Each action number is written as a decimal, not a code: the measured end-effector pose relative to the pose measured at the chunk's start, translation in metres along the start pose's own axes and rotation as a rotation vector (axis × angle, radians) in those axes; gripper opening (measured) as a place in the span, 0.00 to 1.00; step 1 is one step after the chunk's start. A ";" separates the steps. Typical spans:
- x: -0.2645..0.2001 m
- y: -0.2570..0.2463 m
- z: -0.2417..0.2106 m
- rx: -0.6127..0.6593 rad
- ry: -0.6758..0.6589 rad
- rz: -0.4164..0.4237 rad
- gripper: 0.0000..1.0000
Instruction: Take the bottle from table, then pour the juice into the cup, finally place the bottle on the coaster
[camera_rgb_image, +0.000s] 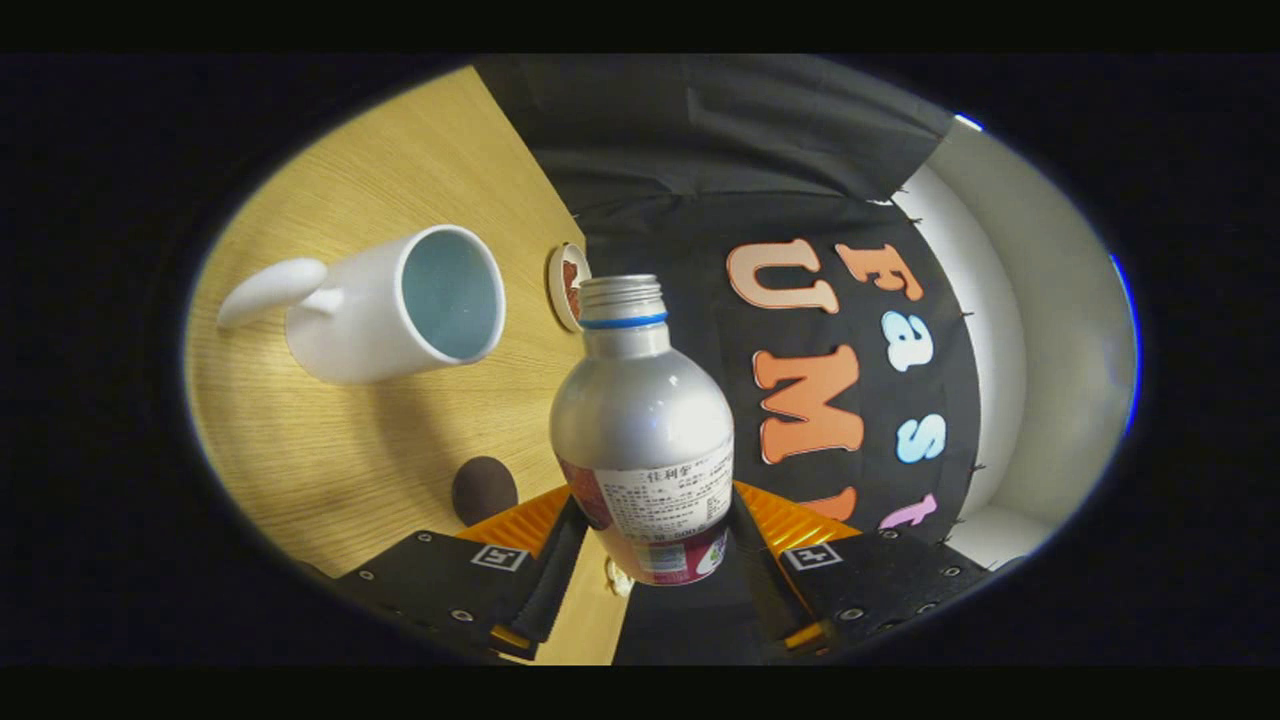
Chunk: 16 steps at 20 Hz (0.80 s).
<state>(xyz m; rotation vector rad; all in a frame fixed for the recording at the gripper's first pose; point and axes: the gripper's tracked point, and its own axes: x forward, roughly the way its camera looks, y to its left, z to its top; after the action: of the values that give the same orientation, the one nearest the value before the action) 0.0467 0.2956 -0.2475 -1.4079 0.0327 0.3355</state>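
Bottle (642, 420) clamped in hand-held gripper (655, 540)

A light wood-grain table top (350, 450) is seen, its grain running in long straight lines. Soft shadows are cast across the wood, darkest toward the near side. The table's far edge is met by a black cloth wall (700, 150), which is creased and hung in overlapping panels. The cloth is fastened along one border with small pins. Beyond that border a plain white wall (1040, 330) is visible, evenly lit and curved by the lens. A small dark round patch (484, 490) is noted on the wood.
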 end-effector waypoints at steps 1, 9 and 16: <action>0.001 -0.001 0.003 -0.020 -0.007 -0.004 0.78; 0.007 -0.002 0.006 -0.159 -0.036 -0.036 0.77; 0.011 -0.001 0.004 -0.209 -0.040 -0.035 0.77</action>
<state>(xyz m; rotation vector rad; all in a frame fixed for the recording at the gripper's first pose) 0.0564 0.3017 -0.2478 -1.6058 -0.0614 0.3455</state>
